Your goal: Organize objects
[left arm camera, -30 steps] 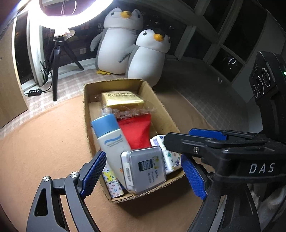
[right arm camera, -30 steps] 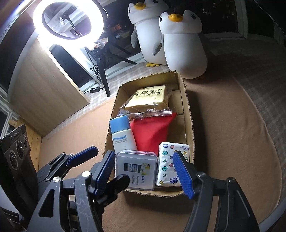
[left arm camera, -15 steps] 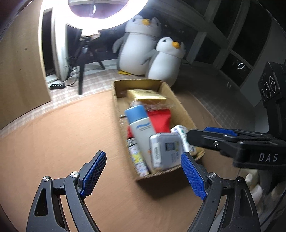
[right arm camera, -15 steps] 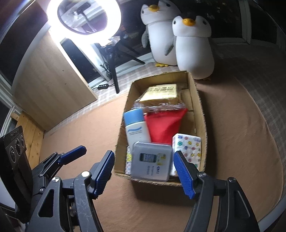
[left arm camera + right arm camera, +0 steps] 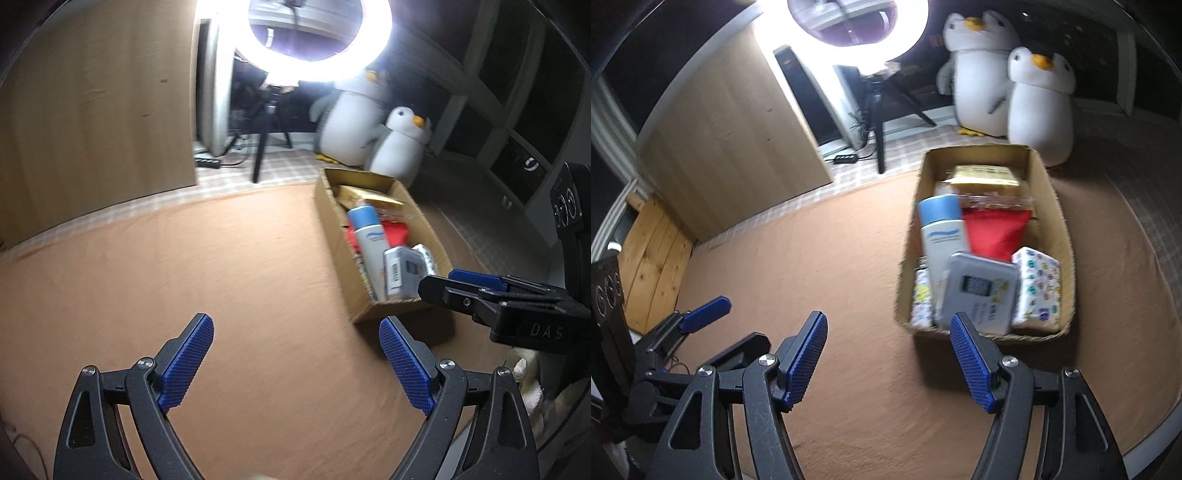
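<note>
We find the cardboard box (image 5: 1049,192) ahead-right of both empty, spread grippers — right gripper (image 5: 888,363) nearer, left gripper (image 5: 295,363) freshly widened.

The white letters "DAS" stand on the black body of the right gripper (image 5: 476,291), just beside the brown cardboard box (image 5: 341,251). Print on the packages inside is too blurred to read.

Left wrist view: looks obliquely down over brown cloth (image 5: 229,280), cardboard box (image 5: 343,258) near, at right. Right wrist view: same slant, nearer the box (image 5: 1049,206). Both share box and toy penguins (image 5: 1039,107).
</note>
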The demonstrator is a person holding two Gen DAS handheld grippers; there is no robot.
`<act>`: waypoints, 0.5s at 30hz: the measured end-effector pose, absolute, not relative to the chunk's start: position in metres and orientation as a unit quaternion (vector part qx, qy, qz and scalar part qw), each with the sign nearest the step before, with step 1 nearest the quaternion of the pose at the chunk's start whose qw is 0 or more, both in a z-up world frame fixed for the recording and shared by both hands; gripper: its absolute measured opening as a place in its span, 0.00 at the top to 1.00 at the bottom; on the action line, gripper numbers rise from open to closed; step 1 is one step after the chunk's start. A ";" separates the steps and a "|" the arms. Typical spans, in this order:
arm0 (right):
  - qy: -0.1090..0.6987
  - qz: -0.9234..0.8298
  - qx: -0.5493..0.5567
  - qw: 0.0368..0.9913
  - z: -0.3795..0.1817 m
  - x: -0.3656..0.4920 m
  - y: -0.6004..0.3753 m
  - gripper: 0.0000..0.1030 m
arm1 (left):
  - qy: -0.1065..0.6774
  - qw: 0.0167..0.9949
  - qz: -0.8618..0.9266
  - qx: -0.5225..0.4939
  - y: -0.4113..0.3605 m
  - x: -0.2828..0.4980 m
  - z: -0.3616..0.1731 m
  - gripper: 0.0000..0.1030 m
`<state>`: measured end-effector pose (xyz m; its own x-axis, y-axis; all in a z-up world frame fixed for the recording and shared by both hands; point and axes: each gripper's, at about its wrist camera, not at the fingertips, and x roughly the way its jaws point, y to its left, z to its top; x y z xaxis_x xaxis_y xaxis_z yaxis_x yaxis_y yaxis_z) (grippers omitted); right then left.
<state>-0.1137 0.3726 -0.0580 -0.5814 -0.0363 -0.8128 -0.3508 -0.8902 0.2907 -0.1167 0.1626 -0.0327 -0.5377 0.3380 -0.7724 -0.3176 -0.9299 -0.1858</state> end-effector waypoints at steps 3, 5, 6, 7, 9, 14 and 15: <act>0.195 0.869 -0.448 0.082 -0.056 -0.115 0.348 0.36 | -0.014 0.166 0.884 -0.436 0.140 -0.103 -0.027 0.08; 0.183 0.872 -0.447 0.077 -0.055 -0.114 0.332 0.36 | -0.015 0.156 0.887 -0.434 0.129 -0.095 -0.025 0.08; 0.178 0.873 -0.448 0.075 -0.054 -0.114 0.326 0.36 | -0.015 0.149 0.889 -0.433 0.121 -0.090 -0.025 0.08; 0.174 0.874 -0.448 0.073 -0.054 -0.114 0.320 0.36 | -0.014 0.146 0.889 -0.433 0.118 -0.086 -0.024 0.08; 0.167 0.876 -0.448 0.067 -0.053 -0.114 0.306 0.35 | -0.014 0.135 0.891 -0.433 0.107 -0.077 -0.024 0.08; 0.153 0.883 -0.439 0.064 -0.048 -0.111 0.282 0.35 | -0.028 0.108 0.893 -0.436 0.082 -0.053 -0.026 0.06; 0.150 0.884 -0.438 0.064 -0.047 -0.110 0.277 0.35 | -0.029 0.104 0.893 -0.437 0.078 -0.050 -0.026 0.06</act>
<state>-0.1101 0.2770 -0.0470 -0.6084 -0.0179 -0.7934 -0.2456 -0.9464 0.2096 -0.0498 0.0783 -0.0264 -0.5969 0.2107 -0.7742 -0.1605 -0.9768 -0.1421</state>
